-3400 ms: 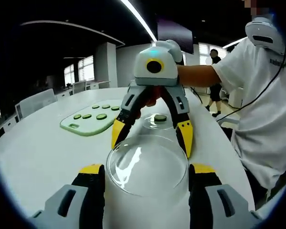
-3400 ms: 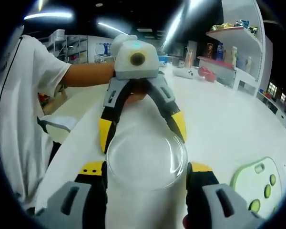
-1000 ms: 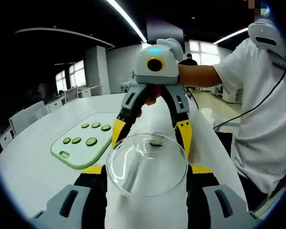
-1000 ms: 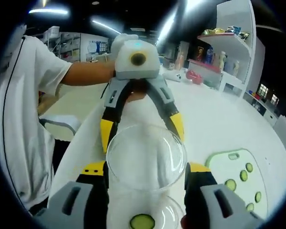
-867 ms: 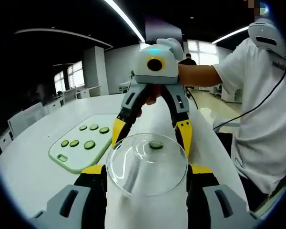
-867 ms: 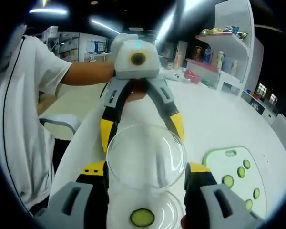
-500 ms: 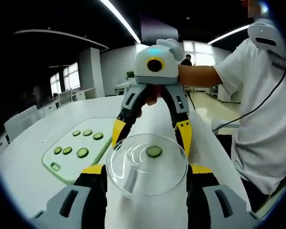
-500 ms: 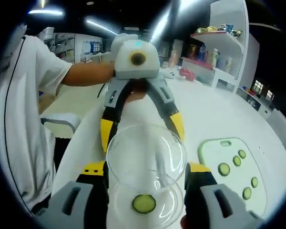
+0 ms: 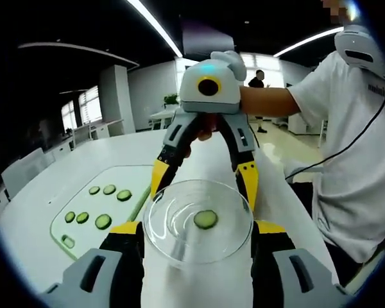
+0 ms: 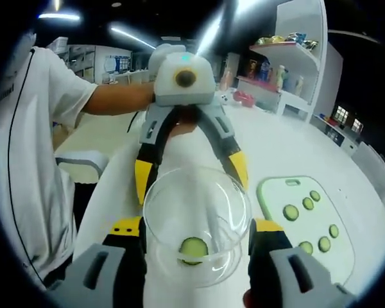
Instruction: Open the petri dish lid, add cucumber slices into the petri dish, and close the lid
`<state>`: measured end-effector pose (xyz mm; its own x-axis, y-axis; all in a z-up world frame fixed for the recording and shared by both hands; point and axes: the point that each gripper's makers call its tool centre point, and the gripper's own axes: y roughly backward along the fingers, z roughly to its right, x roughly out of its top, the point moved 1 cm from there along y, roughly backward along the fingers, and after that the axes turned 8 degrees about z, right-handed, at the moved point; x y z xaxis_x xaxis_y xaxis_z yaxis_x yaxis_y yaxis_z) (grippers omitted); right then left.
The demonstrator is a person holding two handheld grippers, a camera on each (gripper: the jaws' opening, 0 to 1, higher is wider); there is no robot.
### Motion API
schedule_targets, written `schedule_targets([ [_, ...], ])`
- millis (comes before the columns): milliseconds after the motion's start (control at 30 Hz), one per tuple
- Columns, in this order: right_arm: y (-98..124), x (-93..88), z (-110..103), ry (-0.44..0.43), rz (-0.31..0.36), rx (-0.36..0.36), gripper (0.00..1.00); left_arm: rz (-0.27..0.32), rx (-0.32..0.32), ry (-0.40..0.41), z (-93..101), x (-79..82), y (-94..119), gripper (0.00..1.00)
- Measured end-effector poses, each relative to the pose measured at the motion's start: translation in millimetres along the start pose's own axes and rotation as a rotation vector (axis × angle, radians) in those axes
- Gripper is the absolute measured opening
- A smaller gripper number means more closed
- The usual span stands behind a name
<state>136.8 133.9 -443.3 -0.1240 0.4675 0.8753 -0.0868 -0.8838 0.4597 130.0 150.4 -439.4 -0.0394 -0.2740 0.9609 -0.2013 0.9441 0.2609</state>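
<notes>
A clear round petri dish lid (image 9: 173, 240) (image 10: 199, 205) hangs between both grippers. My left gripper (image 9: 197, 228) is shut on it from the near side in the left gripper view, and my right gripper (image 9: 202, 182) is shut on it from the far side. In the right gripper view the right gripper (image 10: 196, 228) is below and the left gripper (image 10: 189, 172) opposite. Through the lid I see the dish base (image 10: 208, 273) on the white table (image 10: 295, 154), holding one cucumber slice (image 9: 205, 219) (image 10: 192, 248).
A pale green cutting board (image 9: 83, 192) (image 10: 279, 192) with several cucumber slices (image 9: 103, 221) (image 10: 290, 212) lies beside the dish. The person in a white shirt (image 9: 353, 147) (image 10: 25, 147) stands at the table's edge. A shelf with items (image 10: 295, 70) stands behind.
Both grippers have carried the lid over the dish base; the base with its slice now shows centred through the lid. The cutting board has shifted in both views.
</notes>
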Motion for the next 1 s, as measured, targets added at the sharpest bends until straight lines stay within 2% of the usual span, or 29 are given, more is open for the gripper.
schedule_targets([
  [500,21.6,-15.6,-4.3,-0.021,0.002,-0.036,0.63,-0.014,-0.036,-0.017,5.9,4.7,-23.7,0.67],
  [1000,27.7,-25.2,2.6,-0.021,0.000,-0.045,0.63,-0.028,-0.039,-0.020,3.5,0.9,-35.4,0.67],
])
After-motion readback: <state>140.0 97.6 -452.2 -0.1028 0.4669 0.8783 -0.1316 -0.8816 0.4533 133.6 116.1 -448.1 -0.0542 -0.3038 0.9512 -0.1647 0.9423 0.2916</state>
